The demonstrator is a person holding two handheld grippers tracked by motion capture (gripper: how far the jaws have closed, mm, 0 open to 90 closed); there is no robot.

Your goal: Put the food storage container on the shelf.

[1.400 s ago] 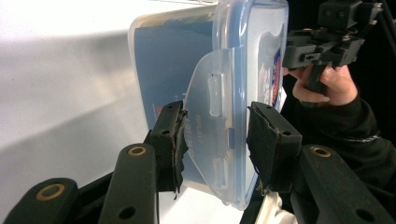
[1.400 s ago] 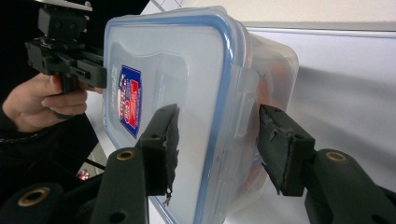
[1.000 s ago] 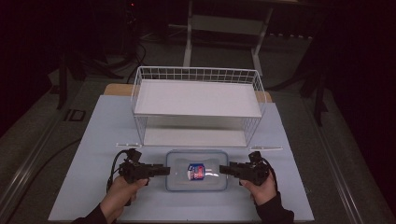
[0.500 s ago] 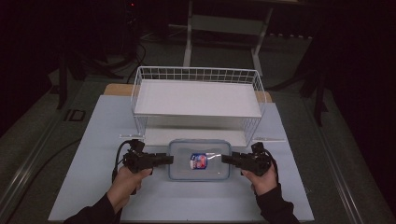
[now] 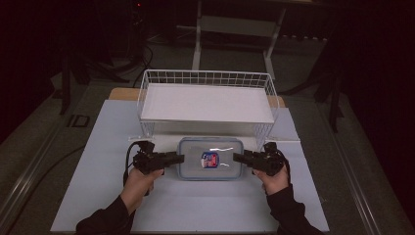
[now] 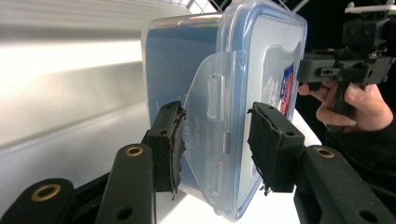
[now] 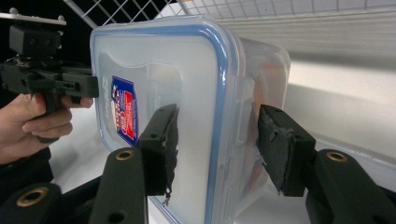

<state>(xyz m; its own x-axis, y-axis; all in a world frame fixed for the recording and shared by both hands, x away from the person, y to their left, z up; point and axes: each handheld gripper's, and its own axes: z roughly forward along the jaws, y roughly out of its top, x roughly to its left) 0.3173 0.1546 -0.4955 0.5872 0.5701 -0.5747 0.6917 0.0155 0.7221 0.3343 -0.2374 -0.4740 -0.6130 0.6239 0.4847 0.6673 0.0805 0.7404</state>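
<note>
A clear plastic container [image 5: 210, 159] with a blue-rimmed lid and a red-and-blue sticker lies flat between my two grippers, just in front of the wire rack. My left gripper [image 5: 179, 157] is shut on its left end; in the left gripper view the jaws clamp the latch flap of the container [image 6: 261, 70] around my left gripper [image 6: 215, 140]. My right gripper [image 5: 237, 157] is shut on the right end, and in the right gripper view the pads of my right gripper [image 7: 217, 140] press the lid side and base side of the container [image 7: 187, 70].
A white wire rack [image 5: 205, 103] with a white shelf stands right behind the container, its open space beneath facing me. A white mat [image 5: 195, 210] covers the table. Dark floor, cables and a stand lie beyond.
Both grippers have carried the container away from the person, from near the mat's front toward the rack's front edge.
</note>
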